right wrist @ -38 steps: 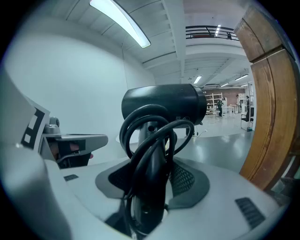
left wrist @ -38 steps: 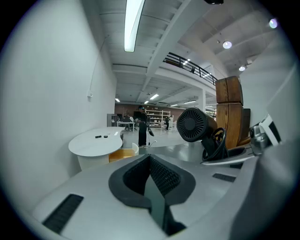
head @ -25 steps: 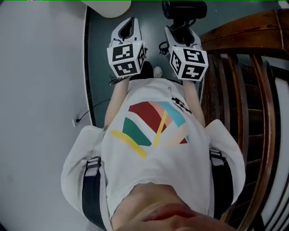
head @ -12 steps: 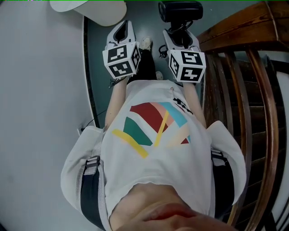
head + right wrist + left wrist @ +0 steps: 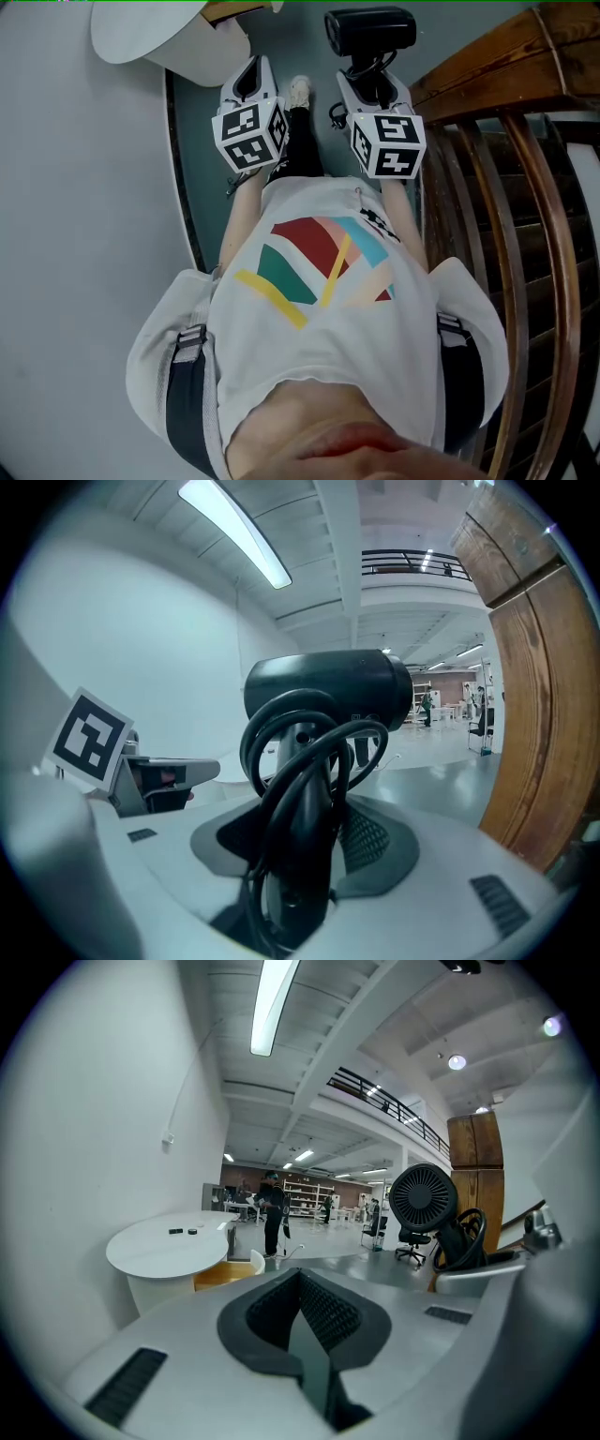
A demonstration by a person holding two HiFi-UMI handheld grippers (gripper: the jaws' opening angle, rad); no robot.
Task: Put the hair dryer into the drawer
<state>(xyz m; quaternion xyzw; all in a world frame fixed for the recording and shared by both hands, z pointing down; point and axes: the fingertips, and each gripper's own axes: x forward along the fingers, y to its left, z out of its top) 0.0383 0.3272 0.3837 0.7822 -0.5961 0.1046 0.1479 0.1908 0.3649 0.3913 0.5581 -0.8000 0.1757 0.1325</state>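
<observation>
A black hair dryer (image 5: 370,28) with its cord coiled round the handle stands upright in my right gripper (image 5: 372,82), which is shut on the handle. In the right gripper view the hair dryer (image 5: 328,691) fills the middle, with the cord looped over the handle between the jaws of my right gripper (image 5: 298,860). My left gripper (image 5: 251,82) is held level beside it, shut with nothing in it; its pads meet in the left gripper view (image 5: 305,1321). There the hair dryer (image 5: 424,1199) shows its rear grille at the right. No drawer is in view.
A round white table (image 5: 159,42) stands ahead on the left, with a yellow seat (image 5: 225,1274) beside it. A white wall (image 5: 84,234) runs along my left. A curved wooden railing (image 5: 506,187) and a wooden panel (image 5: 544,714) close off my right. People stand far off.
Both grippers have moved forward together, the right one still carrying the hair dryer. The round white table has come further into the head view at the top left.
</observation>
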